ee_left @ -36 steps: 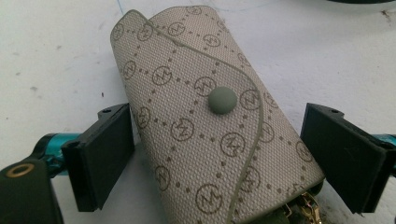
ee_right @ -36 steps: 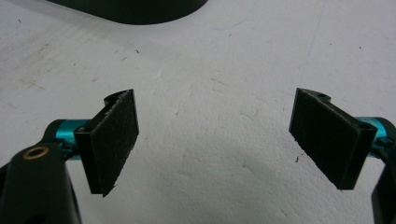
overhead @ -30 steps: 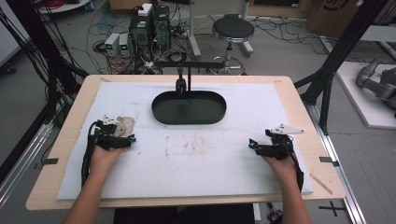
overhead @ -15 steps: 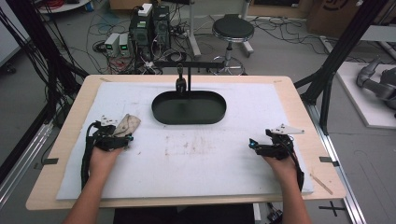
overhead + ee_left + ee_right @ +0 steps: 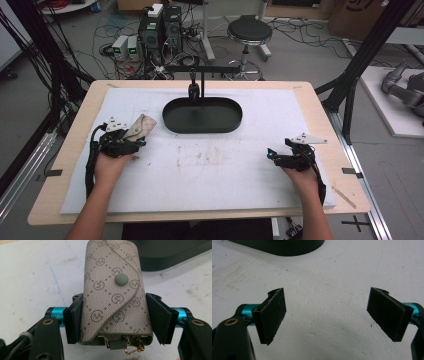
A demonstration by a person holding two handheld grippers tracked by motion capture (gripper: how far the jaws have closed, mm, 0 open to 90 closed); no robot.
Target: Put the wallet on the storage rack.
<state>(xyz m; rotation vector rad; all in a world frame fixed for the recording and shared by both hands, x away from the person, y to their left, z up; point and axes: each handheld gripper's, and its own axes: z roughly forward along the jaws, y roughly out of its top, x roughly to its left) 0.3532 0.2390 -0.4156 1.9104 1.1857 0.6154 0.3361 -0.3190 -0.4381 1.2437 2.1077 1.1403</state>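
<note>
White padded table (image 5: 210,185) with a black oval tray (image 5: 202,115) at the back.
Left of tray: left gripper (image 5: 113,315), just closed, clamping a beige key pouch (image 5: 113,290). Right of tray: right gripper (image 5: 327,315) spread wide, nothing between.

Woven, matt canvas on the pouch (image 5: 115,292), smooth rubbery snap, gold metal clips below; rough black pads (image 5: 273,315), glossy teal metal behind; tray (image 5: 202,116) dark satin; chalky white mat (image 5: 210,165)

Key pouch (image 5: 113,297) now gripped, lifted
</note>
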